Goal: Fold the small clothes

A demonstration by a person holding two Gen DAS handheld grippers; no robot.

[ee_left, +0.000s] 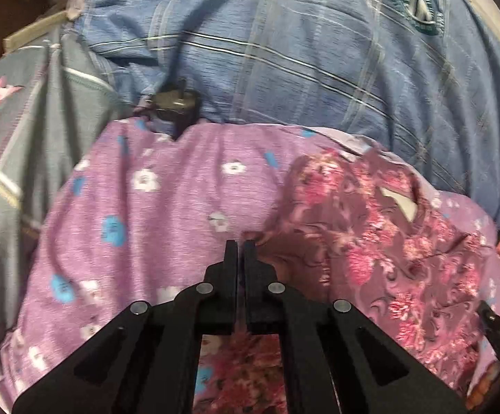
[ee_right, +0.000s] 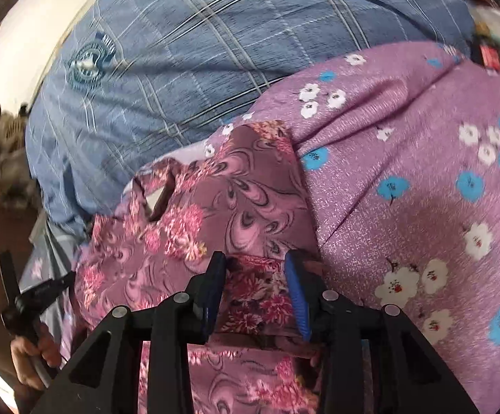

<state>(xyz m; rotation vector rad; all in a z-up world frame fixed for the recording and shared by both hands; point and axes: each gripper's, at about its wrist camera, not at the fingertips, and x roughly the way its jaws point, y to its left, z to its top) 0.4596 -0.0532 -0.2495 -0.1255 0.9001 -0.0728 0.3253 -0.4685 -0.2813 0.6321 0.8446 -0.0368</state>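
1. Left wrist view: my left tool (ee_left: 239, 243) has its jaws fully together, tips at the edge of one mauve garment with pink flower print (ee_left: 381, 248); whether any fabric is pinched I cannot tell. The garment lies on one lilac sheet with white and blue flowers (ee_left: 167, 200), beside one blue checked cloth (ee_left: 301, 51).

2. Right wrist view: my right tool (ee_right: 257, 262) stands partly open, two blue-padded fingers (ee_right: 298, 296) straddling a fold of the mauve garment (ee_right: 250, 293); contact is unclear. One hand (ee_right: 31, 355) at lower left holds the other tool's handle.
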